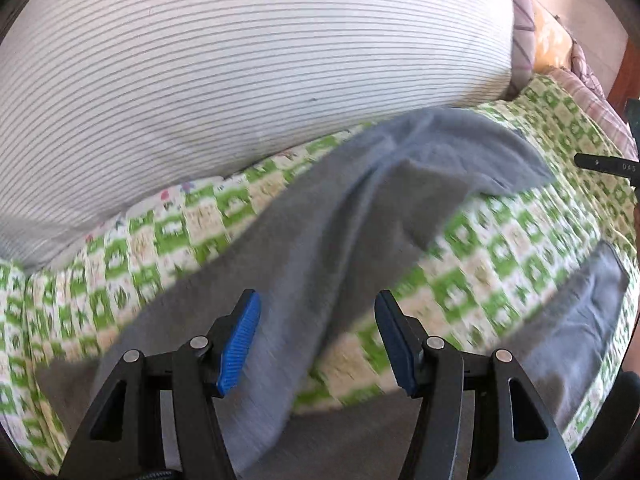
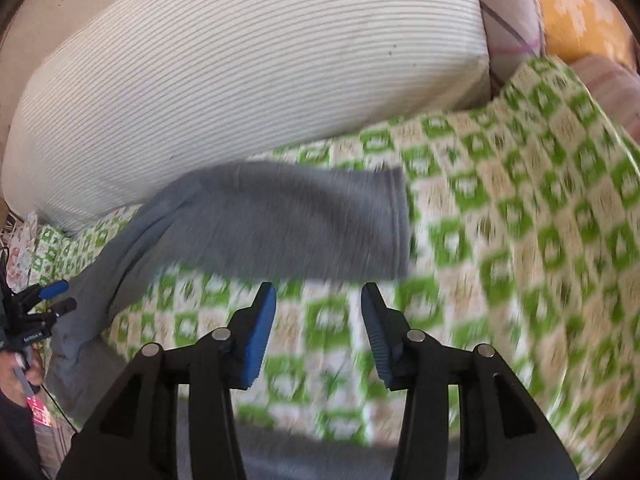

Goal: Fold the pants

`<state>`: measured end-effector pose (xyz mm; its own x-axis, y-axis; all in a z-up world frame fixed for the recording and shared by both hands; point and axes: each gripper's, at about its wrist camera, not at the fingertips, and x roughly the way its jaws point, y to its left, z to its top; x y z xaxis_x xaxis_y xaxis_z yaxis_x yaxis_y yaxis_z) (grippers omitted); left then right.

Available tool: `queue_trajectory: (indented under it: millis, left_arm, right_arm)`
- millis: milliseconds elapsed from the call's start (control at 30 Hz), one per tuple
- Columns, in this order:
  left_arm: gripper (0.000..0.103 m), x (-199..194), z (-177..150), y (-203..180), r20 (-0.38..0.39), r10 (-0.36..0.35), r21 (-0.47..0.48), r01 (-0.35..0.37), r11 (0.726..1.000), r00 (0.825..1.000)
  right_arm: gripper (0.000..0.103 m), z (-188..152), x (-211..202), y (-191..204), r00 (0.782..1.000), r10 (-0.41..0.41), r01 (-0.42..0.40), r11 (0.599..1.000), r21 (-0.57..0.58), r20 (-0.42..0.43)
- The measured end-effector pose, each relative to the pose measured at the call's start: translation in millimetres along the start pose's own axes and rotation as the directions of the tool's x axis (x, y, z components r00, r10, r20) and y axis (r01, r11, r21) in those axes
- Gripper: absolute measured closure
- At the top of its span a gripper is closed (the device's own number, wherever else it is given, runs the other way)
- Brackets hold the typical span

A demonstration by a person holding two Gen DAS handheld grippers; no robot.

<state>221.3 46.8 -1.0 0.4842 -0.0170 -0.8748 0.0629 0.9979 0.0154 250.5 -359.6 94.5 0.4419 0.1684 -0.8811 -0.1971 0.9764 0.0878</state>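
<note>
Grey pants (image 1: 320, 220) lie on a green-and-cream checked bedspread (image 1: 500, 248). In the left wrist view one leg runs up from under my left gripper (image 1: 317, 294), whose blue pads stand apart above the cloth without gripping it. A second grey part (image 1: 592, 312) lies at the right. In the right wrist view a leg of the pants (image 2: 300, 220) is laid across the bed, hem to the right. My right gripper (image 2: 319, 286) hangs open just short of it, with only bedspread (image 2: 500, 220) between its fingers. Both views are motion-blurred.
A big white striped cushion (image 1: 240, 60) fills the back of the bed. Beside it are a purple-lined pillow (image 2: 508, 12) and an orange one (image 2: 580, 8). The other gripper (image 2: 52, 296) and a hand (image 2: 24, 368) show at the left edge of the right wrist view.
</note>
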Motion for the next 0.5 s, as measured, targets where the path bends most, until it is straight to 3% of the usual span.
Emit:
queue_trajectory:
  millis: [267,500]
  left_arm:
    - [0.043,44.4,40.8,37.7,-0.057,-0.010,-0.009,0.009,1.000,0.998]
    - [0.043,83.3,71.0,30.7,-0.119,-0.052,0.027,0.056,0.998,0.992]
  right_arm:
    - [0.057,48.6,51.1,-33.7,0.997,-0.072,0.074,0.997,0.037,-0.041]
    - [0.057,68.2,85.7,-71.7,0.999,-0.032,0.037,0.989,0.142,-0.033]
